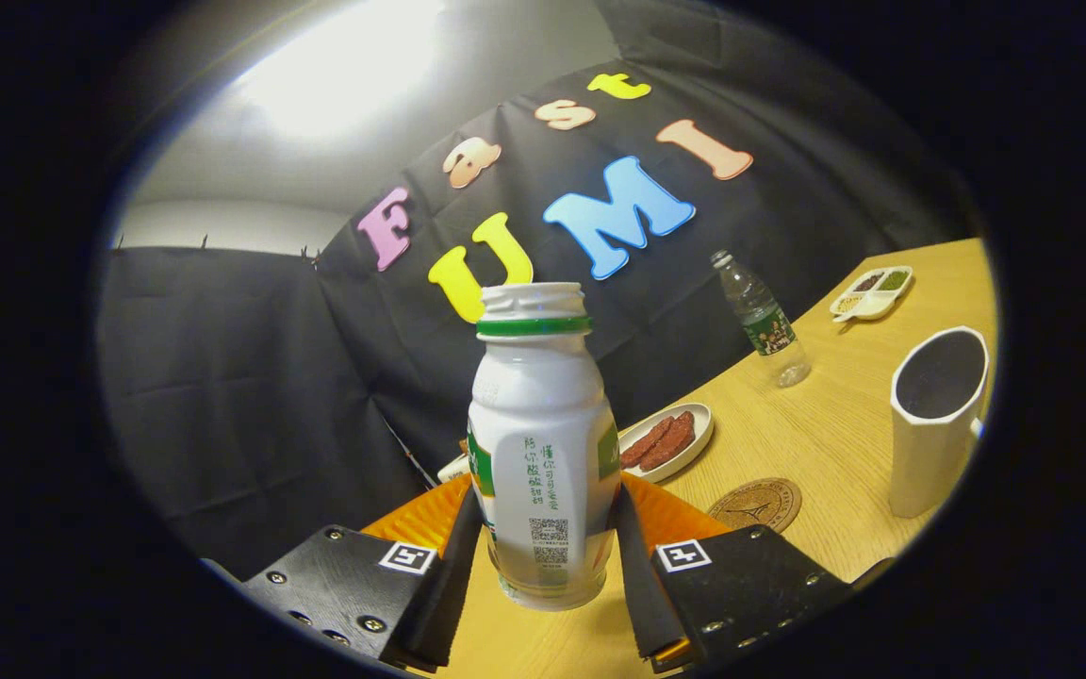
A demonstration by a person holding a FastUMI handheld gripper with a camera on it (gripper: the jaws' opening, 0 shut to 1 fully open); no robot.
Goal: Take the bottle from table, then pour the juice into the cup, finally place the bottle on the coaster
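A white juice bottle [543, 443] with a green neck ring and no cap stands between my fingers, lifted off the wooden table [816, 443] and held upright while the whole view tilts. My gripper [548, 556] is shut on the bottle, one finger pressing each side of its lower body. A white cup [934, 420] with a dark inside stands on the table to the right, beyond the fingers. A round brown coaster [757, 503] lies flat on the table just ahead of the right finger, between the bottle and the cup.
A small white dish with reddish-brown slices [666, 439] sits behind the bottle. A clear water bottle [762, 321] stands further back, and a white divided tray [871, 293] with small heaps lies at the far end.
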